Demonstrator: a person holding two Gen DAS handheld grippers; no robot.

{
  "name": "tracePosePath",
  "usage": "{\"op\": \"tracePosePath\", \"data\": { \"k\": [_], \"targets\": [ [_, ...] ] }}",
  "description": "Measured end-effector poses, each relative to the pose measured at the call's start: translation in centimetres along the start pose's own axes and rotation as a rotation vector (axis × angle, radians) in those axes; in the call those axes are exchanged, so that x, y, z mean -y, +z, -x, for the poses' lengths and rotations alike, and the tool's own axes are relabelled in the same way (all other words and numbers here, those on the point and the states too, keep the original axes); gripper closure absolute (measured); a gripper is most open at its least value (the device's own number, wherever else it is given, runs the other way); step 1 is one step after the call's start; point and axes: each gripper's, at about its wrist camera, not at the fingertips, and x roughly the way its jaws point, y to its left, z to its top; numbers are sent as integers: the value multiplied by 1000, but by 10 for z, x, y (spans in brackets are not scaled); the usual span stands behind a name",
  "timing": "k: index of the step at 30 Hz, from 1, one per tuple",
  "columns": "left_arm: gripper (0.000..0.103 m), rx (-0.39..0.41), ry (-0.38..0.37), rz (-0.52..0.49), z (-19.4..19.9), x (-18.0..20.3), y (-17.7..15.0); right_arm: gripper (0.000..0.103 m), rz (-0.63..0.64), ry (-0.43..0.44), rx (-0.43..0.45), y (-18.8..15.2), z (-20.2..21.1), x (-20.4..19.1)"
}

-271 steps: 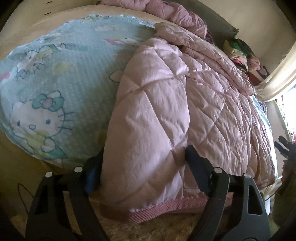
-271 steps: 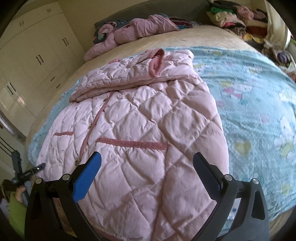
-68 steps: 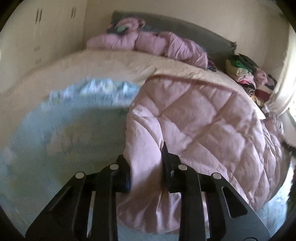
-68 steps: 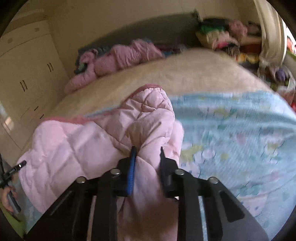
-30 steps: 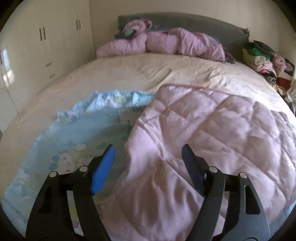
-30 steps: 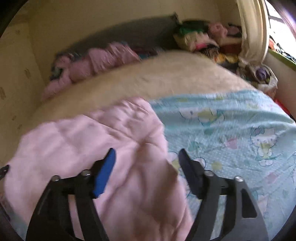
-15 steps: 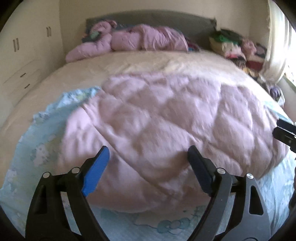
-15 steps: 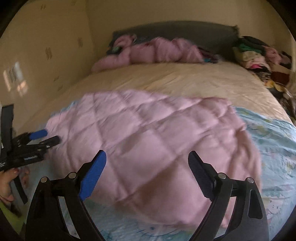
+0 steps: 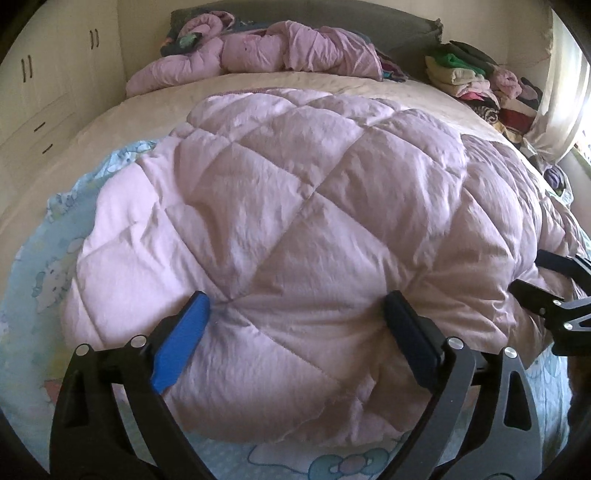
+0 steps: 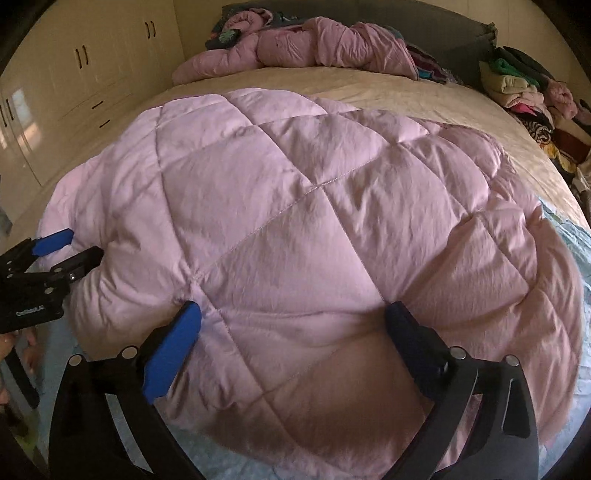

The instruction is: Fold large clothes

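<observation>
both wrist views close, angled down, sharing pink coat [image 9: 295,221]

Left gripper [image 9: 297,325] jaws spread wide, just been opening, nothing clamped between them, angled down. Right gripper [image 10: 291,325] same: jaws wide apart, just been opening, pads gripping nothing, angled down. Both sit side by side, each visible at the edge of the other's view.

Quilted jacket [image 9: 295,206] pale pink, diamond stitching. Sheet [image 9: 40,273] beneath light blue, cartoon cat print. Bedspread [image 10: 388,92] cream. Headboard [image 9: 388,29] grey. Wardrobe [image 10: 85,62] cream, dark handles. Gripper pads: one blue, one black.
</observation>
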Motion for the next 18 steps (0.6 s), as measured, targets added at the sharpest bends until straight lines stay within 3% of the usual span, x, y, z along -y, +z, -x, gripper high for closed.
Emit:
{"op": "tracePosePath", "data": {
  "k": [3, 12, 18],
  "targets": [
    [13, 13, -12, 10, 5, -3, 0, 4, -8, -1, 10, 2, -1, -1],
    [10, 72, -50, 117, 53, -28, -14, 4, -127, 94, 155, -29, 84, 31],
    [10, 80, -25, 165, 71, -43, -18, 4, -211, 46, 180, -55, 123, 70]
  ]
}}
